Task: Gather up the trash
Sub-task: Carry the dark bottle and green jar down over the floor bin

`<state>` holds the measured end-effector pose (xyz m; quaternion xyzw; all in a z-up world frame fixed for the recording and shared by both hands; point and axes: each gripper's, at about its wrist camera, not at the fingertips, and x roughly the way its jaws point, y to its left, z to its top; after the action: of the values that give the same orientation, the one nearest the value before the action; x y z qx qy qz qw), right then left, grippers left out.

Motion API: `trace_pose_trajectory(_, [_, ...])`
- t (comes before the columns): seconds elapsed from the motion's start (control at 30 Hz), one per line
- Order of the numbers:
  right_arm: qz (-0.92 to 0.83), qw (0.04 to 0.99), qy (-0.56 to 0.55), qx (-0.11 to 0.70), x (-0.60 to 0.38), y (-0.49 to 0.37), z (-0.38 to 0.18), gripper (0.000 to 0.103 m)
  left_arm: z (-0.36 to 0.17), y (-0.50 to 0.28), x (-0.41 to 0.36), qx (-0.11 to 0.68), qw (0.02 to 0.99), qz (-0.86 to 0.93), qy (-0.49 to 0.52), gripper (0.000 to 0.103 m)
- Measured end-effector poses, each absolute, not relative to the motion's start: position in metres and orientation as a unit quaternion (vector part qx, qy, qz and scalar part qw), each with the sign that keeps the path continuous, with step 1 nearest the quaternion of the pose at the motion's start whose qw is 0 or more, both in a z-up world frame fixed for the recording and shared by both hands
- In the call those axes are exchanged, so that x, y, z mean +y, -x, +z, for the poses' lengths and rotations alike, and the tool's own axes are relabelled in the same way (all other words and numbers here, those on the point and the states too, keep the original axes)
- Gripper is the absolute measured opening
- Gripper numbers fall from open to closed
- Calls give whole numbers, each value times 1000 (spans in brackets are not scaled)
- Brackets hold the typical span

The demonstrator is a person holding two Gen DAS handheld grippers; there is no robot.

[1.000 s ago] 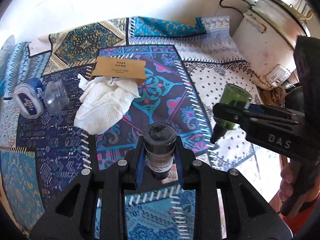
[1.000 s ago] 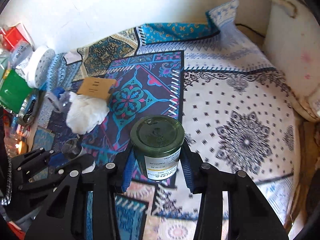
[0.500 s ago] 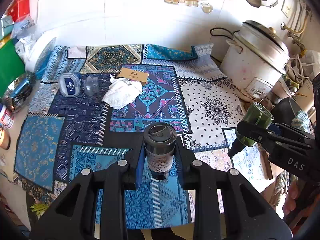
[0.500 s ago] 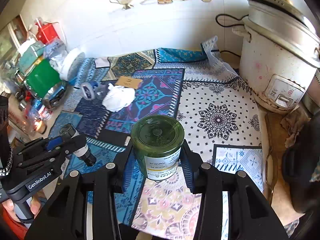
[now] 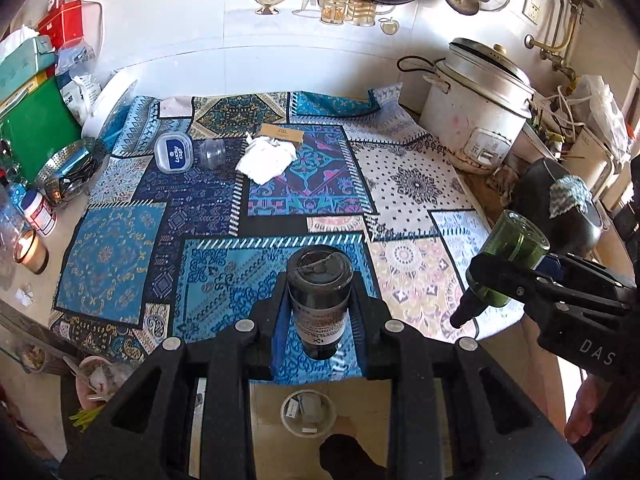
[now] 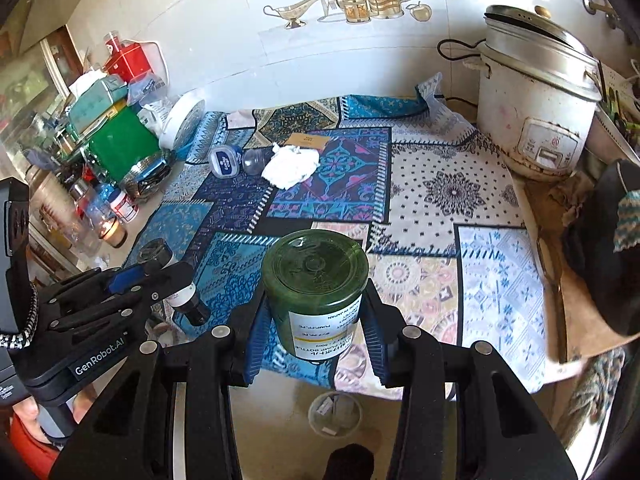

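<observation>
My left gripper (image 5: 319, 320) is shut on a small dark bottle (image 5: 319, 296), held above the table's front edge. My right gripper (image 6: 316, 320) is shut on a green pump bottle (image 6: 316, 284) with a white label. Each shows in the other view: the green bottle (image 5: 508, 256) at right, the dark bottle (image 6: 176, 280) at left. A small round bin (image 5: 307, 412) with scraps stands on the floor below; it also shows in the right wrist view (image 6: 335, 414). On the patterned cloth (image 5: 224, 280) lie a crumpled white tissue (image 5: 266, 158), a brown card (image 5: 280, 133), a clear cup (image 5: 212, 153) and a blue-lidded tub (image 5: 174, 153).
A white rice cooker (image 5: 476, 112) stands at the back right. Boxes, a green container (image 5: 36, 132), a metal basket (image 5: 68, 168) and a lit candle (image 5: 30, 250) crowd the left side. A black object (image 5: 556, 204) sits at the right edge.
Both grippers have pulled back and up from the table with their bottles. The view now takes in the whole cloth, the front edge and the floor bin.
</observation>
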<state>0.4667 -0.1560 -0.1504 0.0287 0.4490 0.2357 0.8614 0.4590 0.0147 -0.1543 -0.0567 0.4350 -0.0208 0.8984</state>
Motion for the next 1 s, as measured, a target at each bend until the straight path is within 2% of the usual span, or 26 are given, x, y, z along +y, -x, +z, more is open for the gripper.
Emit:
trace_pose_trajectory(0.3, [201, 846, -33, 492, -130, -396, -203, 39, -199, -383, 42, 464, 883, -49, 55, 27])
trace_pose_trajectory(0.57, [172, 827, -51, 534, -125, -366, -261, 39, -262, -354, 39, 506, 861, -55, 18, 27])
trace_pose_trajectory(0.8, [153, 806, -49, 569, -138, -354, -325, 39, -342, -341, 28, 558, 827, -54, 37, 27])
trace_pose_trajectory(1.0, [140, 784, -52, 602, -160, -354, -407, 39, -432, -339, 14, 594, 802, -43, 38, 27])
